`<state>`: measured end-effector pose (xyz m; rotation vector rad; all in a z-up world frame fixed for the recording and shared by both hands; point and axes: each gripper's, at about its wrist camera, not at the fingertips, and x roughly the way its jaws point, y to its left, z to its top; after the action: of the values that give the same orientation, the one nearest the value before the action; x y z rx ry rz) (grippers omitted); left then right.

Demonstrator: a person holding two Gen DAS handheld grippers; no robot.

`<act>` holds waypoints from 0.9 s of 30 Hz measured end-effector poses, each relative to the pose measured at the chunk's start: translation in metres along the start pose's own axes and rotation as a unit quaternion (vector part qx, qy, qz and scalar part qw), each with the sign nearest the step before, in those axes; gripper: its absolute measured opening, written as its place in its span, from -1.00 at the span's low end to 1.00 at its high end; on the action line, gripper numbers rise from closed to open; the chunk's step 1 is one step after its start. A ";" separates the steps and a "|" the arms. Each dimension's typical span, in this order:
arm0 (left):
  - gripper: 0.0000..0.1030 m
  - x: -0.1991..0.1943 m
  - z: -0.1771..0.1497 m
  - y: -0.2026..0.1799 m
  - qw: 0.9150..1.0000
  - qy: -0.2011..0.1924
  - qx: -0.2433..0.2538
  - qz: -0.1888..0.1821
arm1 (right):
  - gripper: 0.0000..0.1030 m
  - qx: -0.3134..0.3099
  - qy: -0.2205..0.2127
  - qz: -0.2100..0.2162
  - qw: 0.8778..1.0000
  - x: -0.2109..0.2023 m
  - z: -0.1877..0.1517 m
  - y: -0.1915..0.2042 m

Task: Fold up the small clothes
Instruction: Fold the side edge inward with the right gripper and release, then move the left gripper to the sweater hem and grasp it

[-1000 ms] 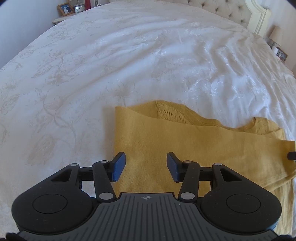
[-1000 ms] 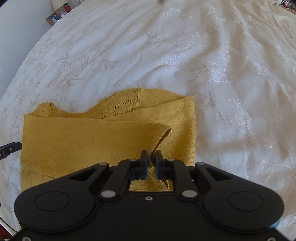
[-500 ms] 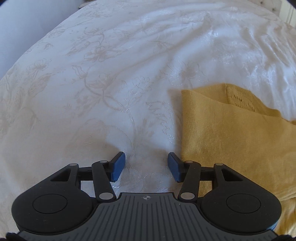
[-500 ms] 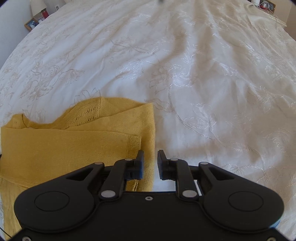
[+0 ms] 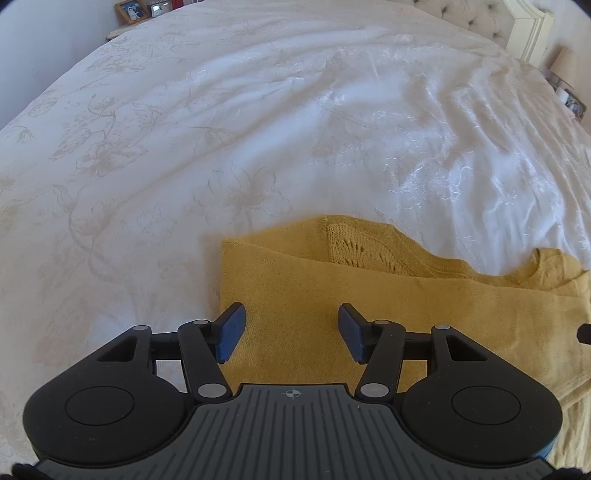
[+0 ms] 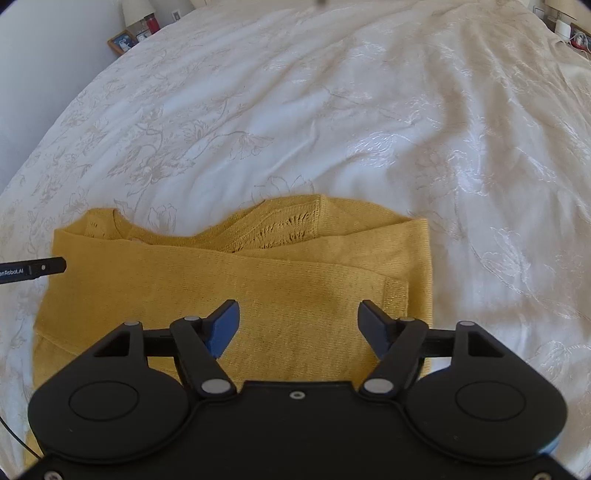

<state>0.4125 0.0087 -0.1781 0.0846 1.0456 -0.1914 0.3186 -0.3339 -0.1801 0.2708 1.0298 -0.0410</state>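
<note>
A mustard-yellow knit garment (image 5: 406, 306) lies partly folded on the white bed, with a lace panel showing at its far edge (image 6: 280, 229). A sleeve is folded across its front (image 6: 258, 273). My left gripper (image 5: 291, 332) is open and empty, hovering over the garment's left end. My right gripper (image 6: 299, 328) is open and empty over the garment's right end, near the sleeve cuff (image 6: 397, 295). A finger of the left gripper shows at the left edge of the right wrist view (image 6: 33, 269).
The white floral bedspread (image 5: 258, 129) stretches all around the garment. A tufted headboard (image 5: 480, 14) is at the far right. A nightstand with a photo frame (image 5: 133, 9) stands at the far left, and another bedside table with small items (image 6: 572, 33) at the far right.
My right gripper has opened and let go of the sleeve, which now lies flat. My left gripper swung left off the garment, then back over its left end.
</note>
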 end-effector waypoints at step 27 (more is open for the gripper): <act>0.73 -0.097 -0.109 0.058 0.997 0.050 -0.027 -0.059 | 0.85 0.089 0.031 0.007 0.996 -0.076 -0.084 -0.008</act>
<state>0.2838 0.0949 -0.1495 -0.0157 1.1555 -0.2680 0.2076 -0.3285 -0.1577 0.4441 1.0881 -0.1125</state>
